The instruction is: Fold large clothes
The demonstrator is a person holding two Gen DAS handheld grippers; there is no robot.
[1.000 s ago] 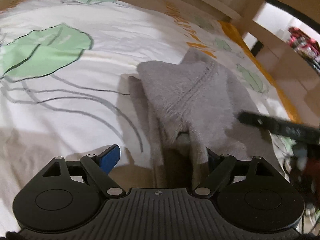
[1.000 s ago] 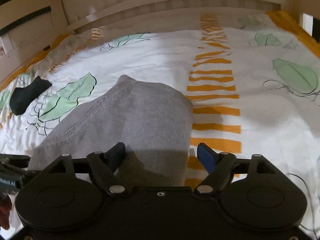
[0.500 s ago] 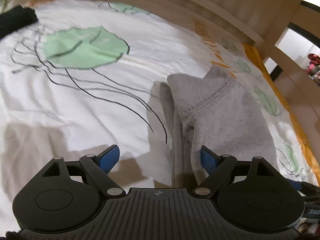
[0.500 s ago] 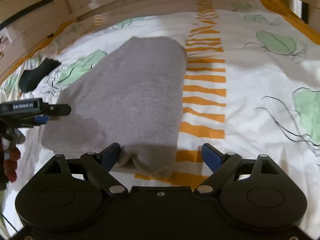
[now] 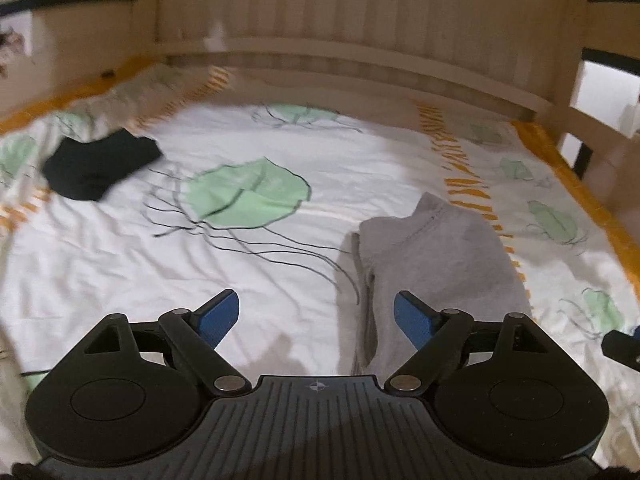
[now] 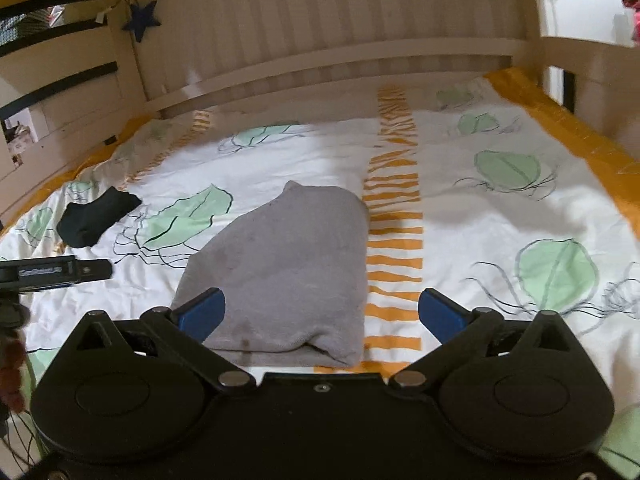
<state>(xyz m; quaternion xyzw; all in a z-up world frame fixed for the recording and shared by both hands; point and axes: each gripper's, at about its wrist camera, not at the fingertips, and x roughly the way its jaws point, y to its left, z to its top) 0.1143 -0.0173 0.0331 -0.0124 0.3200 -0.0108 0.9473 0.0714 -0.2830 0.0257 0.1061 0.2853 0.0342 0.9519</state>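
Both grippers have backed away and risen since the earlier frames, releasing the folded grey knit garment (image 6: 288, 272). It lies flat on the jellyfish-print bed sheet (image 5: 120, 248). Left gripper (image 5: 316, 316) and right gripper (image 6: 322, 312) jaws are spread, empty, which suggests the fold is complete.

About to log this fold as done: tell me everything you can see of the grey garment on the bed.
The grey garment looks like a soft knit or fleece, folded into a compact, layered bundle lying flat on the printed bedsheet. A stitched seam crosses its far end in the left wrist view, and stacked edges show along its left side. Its right edge lies along the orange stripes. Neither gripper holds it; both jaws stand open.
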